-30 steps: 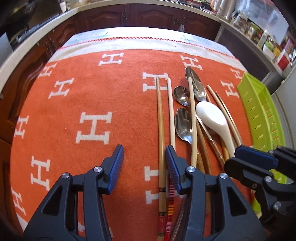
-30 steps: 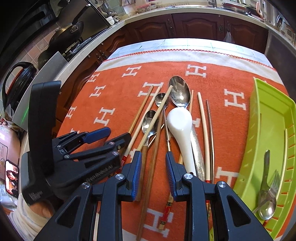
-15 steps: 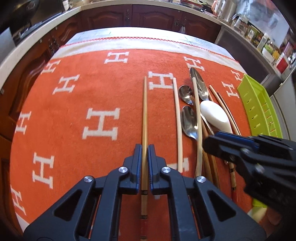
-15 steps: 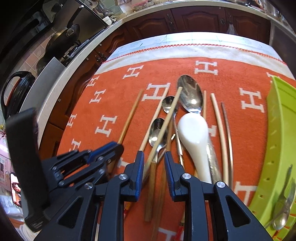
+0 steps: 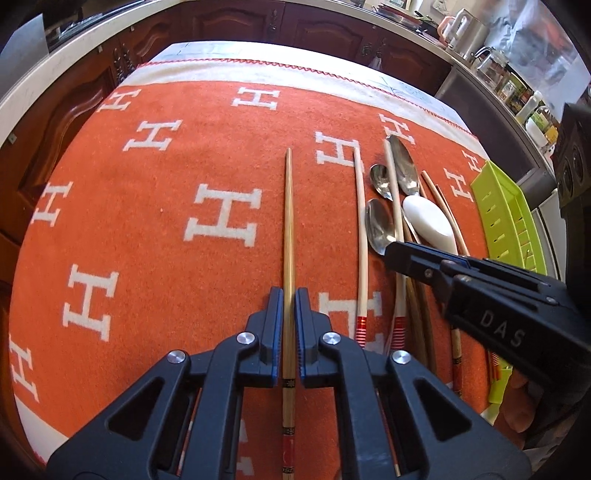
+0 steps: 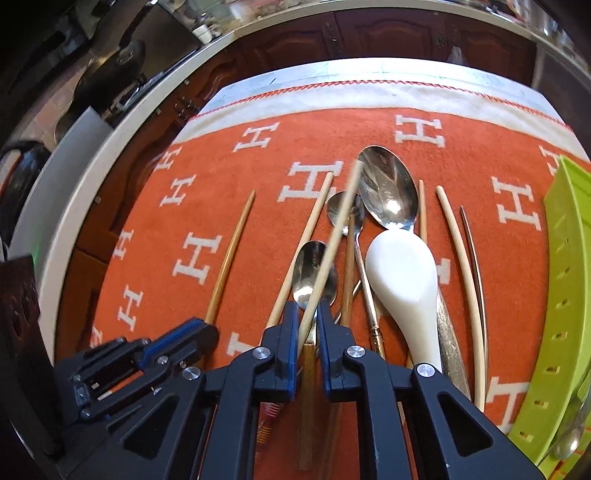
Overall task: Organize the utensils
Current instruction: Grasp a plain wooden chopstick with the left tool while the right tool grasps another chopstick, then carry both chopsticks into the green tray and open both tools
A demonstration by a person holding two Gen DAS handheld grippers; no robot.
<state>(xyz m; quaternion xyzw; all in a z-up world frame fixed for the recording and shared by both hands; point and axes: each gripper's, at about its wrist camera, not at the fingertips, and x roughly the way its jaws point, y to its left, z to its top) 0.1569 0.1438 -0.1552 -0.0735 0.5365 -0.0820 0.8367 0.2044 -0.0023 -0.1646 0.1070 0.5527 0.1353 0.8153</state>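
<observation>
Left wrist view: left gripper (image 5: pixel 289 317) clamped on brown chopstick (image 5: pixel 288 229), laid straight on orange cloth (image 5: pixel 155 206), apart from utensil pile.

Right wrist view: right gripper (image 6: pixel 306 325) closed on pale chopstick (image 6: pixel 328 251), tip blurred, probably raised above spoons (image 6: pixel 388 192). Green tray (image 6: pixel 565 295) at right.

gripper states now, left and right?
Left gripper: shut on a brown chopstick.
Right gripper: shut on a pale chopstick, tip raised.

Home kitchen: wooden cabinets (image 5: pixel 325 33), countertop (image 6: pixel 122 118), probably kettle (image 5: pixel 463 31).
</observation>
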